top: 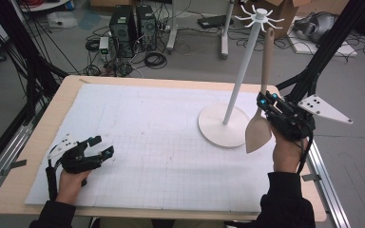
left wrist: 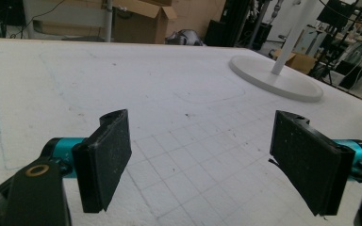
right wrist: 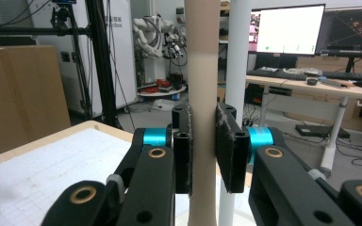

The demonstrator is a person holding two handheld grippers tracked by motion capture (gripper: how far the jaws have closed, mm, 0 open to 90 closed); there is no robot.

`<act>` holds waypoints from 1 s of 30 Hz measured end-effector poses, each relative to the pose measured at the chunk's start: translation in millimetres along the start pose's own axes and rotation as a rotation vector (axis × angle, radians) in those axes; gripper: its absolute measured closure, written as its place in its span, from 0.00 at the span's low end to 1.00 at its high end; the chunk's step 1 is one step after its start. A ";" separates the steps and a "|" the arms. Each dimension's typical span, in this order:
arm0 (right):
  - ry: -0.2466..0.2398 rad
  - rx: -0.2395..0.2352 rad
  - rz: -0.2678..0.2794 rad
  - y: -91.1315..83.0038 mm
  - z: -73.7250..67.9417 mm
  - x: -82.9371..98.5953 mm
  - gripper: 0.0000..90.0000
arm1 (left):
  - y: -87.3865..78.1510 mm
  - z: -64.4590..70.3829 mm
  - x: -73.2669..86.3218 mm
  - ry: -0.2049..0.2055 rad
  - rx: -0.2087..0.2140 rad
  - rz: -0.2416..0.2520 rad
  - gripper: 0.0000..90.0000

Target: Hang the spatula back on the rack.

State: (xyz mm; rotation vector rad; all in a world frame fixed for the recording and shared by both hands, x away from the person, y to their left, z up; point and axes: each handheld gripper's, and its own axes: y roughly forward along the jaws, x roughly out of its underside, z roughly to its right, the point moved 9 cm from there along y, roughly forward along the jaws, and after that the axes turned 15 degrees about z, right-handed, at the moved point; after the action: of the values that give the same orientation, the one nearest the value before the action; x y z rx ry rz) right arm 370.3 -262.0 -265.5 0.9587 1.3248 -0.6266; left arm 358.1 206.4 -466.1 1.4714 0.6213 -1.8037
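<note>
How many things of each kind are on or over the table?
Black two-jaw hand-held gripper: 2, left open and low over the mat, right shut on the spatula
Tan wooden spatula: 1
Tall white hook stand with a round base: 1
White gridded foam mat: 1
Total: 5

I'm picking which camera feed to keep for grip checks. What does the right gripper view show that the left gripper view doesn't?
Right gripper view: the right gripper clamped on the wooden spatula by its handle, with lit monitors on a desk behind.

Left gripper view: the left gripper wide open over the gridded mat, plus the stand's round base.

Both: the white stand's pole and the mat.
</note>
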 end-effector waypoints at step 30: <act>-0.009 0.043 -0.067 16.7 9.4 5.0 0.87 | 0.0 -0.2 -0.1 -0.002 0.000 0.001 0.24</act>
State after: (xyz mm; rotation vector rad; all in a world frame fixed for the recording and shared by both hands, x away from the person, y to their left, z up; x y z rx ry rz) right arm 390.0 -261.0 -266.9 0.9483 1.3443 -0.7127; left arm 358.2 206.6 -466.0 1.4695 0.6190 -1.8043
